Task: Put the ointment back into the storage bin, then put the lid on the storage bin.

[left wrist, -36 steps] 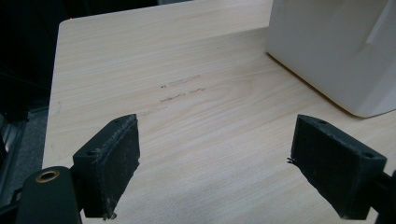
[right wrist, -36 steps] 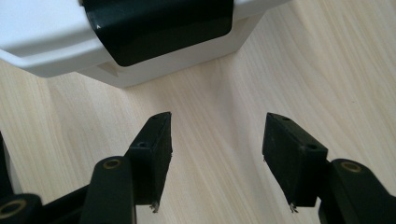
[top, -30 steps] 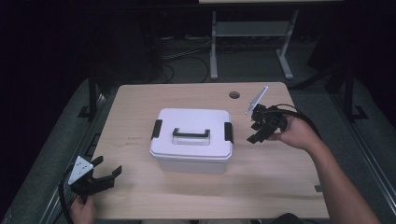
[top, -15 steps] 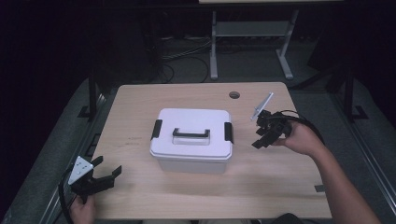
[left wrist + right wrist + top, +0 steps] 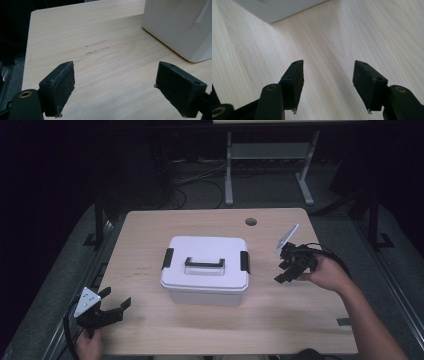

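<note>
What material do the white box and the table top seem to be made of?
The white box: probably plastic, with smooth, matte, evenly coloured moulded walls and black clips and handle. The table top: light wood or wood-look laminate; fine grain lines show, but which one I cannot tell.

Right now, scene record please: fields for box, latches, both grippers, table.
box: white lidded storage box, mid-table, lid on, black handle lying on top
latches: black, one at each end, look closed
left gripper: near front-left table edge, jaws open, nothing between them
right gripper: right of the box, jaws open, empty, apart from the box
table: light wood, round cable hole near far edge
</note>
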The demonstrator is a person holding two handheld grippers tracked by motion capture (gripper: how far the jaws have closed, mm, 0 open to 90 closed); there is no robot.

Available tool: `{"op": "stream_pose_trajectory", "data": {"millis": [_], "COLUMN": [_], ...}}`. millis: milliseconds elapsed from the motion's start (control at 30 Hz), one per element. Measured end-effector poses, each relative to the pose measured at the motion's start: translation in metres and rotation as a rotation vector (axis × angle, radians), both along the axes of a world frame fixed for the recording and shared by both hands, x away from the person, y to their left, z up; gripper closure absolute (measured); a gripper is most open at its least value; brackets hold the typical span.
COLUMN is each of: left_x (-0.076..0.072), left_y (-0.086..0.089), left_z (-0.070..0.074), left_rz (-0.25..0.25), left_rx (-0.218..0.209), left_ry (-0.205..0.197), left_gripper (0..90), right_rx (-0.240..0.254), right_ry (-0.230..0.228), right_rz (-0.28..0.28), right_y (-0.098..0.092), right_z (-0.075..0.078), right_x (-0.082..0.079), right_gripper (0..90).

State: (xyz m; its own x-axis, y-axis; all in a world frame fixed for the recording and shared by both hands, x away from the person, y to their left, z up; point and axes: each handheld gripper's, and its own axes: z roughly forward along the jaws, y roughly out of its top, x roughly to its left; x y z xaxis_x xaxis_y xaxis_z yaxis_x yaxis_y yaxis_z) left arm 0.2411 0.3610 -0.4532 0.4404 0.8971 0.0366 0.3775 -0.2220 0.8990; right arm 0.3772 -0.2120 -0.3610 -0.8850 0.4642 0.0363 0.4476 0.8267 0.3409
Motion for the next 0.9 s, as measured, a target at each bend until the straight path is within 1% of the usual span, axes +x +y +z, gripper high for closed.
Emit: {"op": "stream_pose_trajectory", "data": {"millis": [367,567,733,900], "left_x": [0.0,0.001,0.001,0.001], "left_y": [0.0,0.0,-0.001,-0.001], "left_z": [0.0,0.0,0.0,0.0], "left_rz": [-0.002,-0.002,-0.008,-0.006], "left_rx": [0.001,-0.004,0.008,0.003], "left_ry": [0.001,0.003,0.004,0.003], "left_gripper": [15.1,15.1,15.0,15.1], "right_rx": [0.002,0.006,0.006,0.011], "right_ry": [0.004,0.005,0.007,0.009], "right_rz": [-0.003,-0.01,-0.017,-0.021], "right_y": [-0.001,-0.005,-0.008,-0.012], "right_z": [-0.004,-0.007,-0.009,-0.013], "right_x": [-0.001,-0.002,-0.003,-0.005], "right_gripper": [41.6,41.6,41.5,41.3]}}
